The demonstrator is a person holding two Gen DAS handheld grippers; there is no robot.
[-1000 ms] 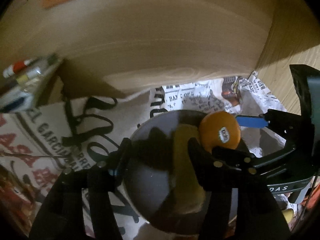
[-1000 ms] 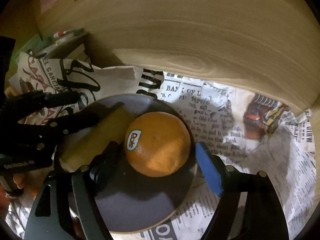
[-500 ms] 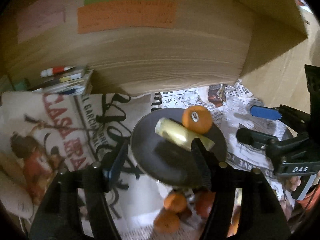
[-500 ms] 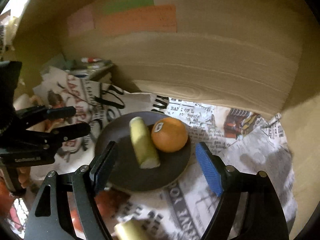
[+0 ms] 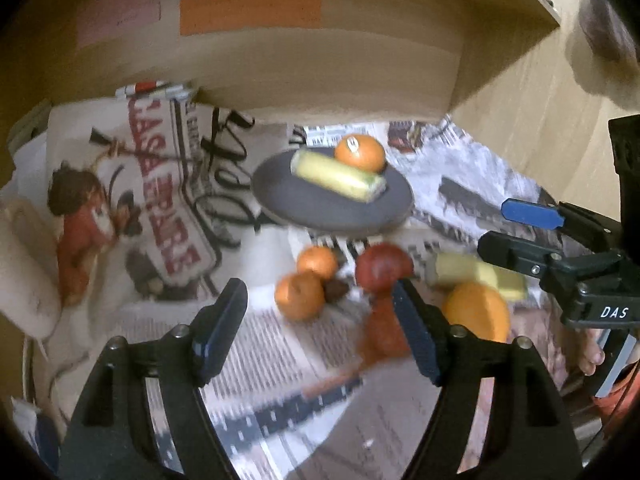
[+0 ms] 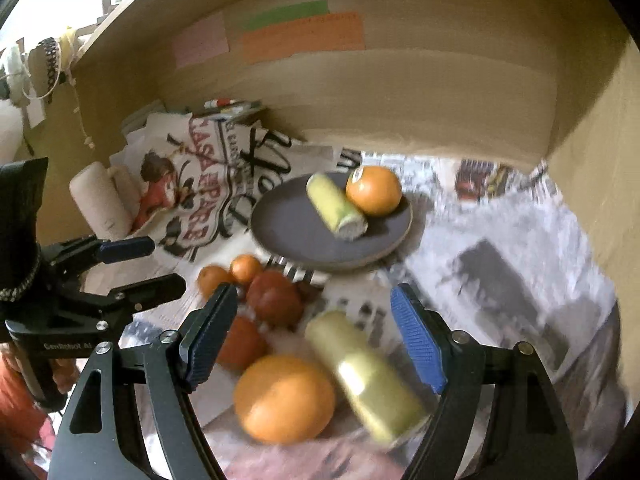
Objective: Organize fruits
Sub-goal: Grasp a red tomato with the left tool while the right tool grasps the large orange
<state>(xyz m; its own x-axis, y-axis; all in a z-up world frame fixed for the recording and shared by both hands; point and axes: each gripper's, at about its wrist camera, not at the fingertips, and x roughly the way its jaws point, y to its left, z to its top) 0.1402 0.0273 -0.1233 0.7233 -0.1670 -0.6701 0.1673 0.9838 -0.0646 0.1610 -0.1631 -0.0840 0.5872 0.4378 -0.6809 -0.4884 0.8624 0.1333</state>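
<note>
A dark grey plate (image 5: 288, 196) (image 6: 288, 224) holds a stickered orange (image 5: 360, 153) (image 6: 374, 190) and a yellow-green cylinder piece (image 5: 340, 176) (image 6: 336, 206). Nearer to me, loose fruit lies on newspaper: two small oranges (image 5: 299, 295) (image 6: 212, 278), red fruits (image 5: 382, 266) (image 6: 276, 298), a large orange (image 5: 476, 312) (image 6: 284, 398) and a second yellow piece (image 5: 476, 276) (image 6: 368, 372). My left gripper (image 5: 318, 330) (image 6: 136, 268) hovers over the small oranges, jaws opening, nothing between them. My right gripper (image 6: 312, 334) (image 5: 524, 232) is open above the large orange and the yellow piece, which lie between its fingers below the pads, untouched.
Newspaper sheets (image 6: 520, 264) cover the shelf floor. A wooden back wall (image 5: 320, 72) with coloured paper notes (image 5: 248, 12) stands behind the plate. A cream roll (image 6: 100, 204) lies at the left, markers (image 5: 156, 89) at the back. A wooden side wall (image 6: 600, 160) closes the right.
Both grippers have drawn back from the plate, which now looks smaller and farther. The loose fruit has come into view in front. The left jaws have spread wider.
</note>
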